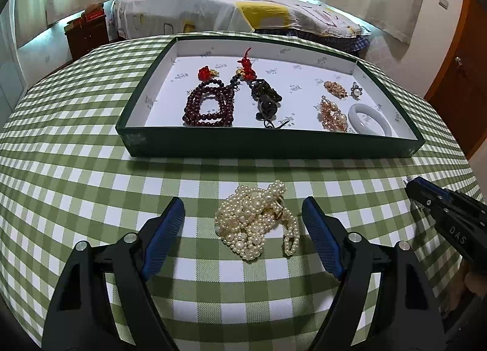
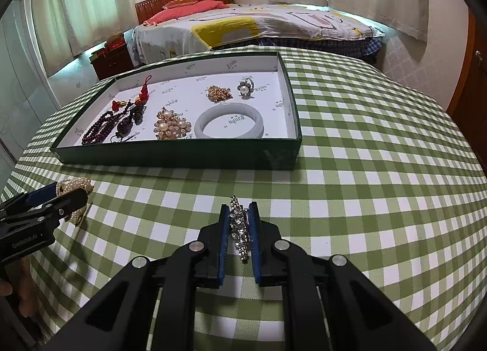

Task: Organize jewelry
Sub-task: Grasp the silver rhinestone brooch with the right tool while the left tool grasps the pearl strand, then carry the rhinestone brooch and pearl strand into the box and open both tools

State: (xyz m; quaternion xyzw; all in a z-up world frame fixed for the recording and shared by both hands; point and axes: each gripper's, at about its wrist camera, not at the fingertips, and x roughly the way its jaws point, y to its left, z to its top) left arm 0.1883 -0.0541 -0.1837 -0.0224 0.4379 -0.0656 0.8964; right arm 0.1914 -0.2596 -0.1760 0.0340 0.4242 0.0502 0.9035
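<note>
Right gripper clamped on rhinestone piece; left gripper spread wide around pearl pile.

Both items lie on the green-checked desk, the pearls between the left gripper's blue pads without touching either. Beyond sits the dark green tray (white-lined), holding dark red bead strands, a white bangle, gold-and-pearl brooches and a pearl flower ring.

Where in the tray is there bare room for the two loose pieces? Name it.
In the tray: the bare back strip behind the gold brooch, and the middle gap between the dark beads and the brooch. The left side around the red bead bracelet and the right front by the bangle are crowded.
</note>
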